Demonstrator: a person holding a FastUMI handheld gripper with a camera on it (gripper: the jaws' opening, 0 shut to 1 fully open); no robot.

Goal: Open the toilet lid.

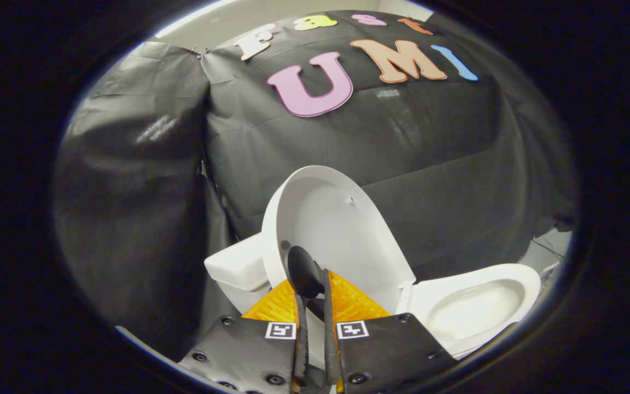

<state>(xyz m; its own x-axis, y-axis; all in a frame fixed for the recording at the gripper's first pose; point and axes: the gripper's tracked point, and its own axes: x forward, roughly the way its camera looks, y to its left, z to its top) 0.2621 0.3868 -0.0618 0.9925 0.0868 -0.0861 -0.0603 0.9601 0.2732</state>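
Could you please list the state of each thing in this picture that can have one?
White plastic toilet lid: raised, standing about upright, its edge between the fingers.
White ceramic toilet bowl: uncovered, beside the fingers, nothing seen inside.
White toilet tank: behind the lid, top on.
Tongs: fingers nearly together around the lid's edge; whether both press on it, I cannot tell.

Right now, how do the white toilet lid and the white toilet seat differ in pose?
The white oval toilet lid stands raised, its underside showing; the white toilet seat lies flat around the bowl. The lid's edge sits at the nearly closed gripper; the seat lies off to one side. Both are glossy white.
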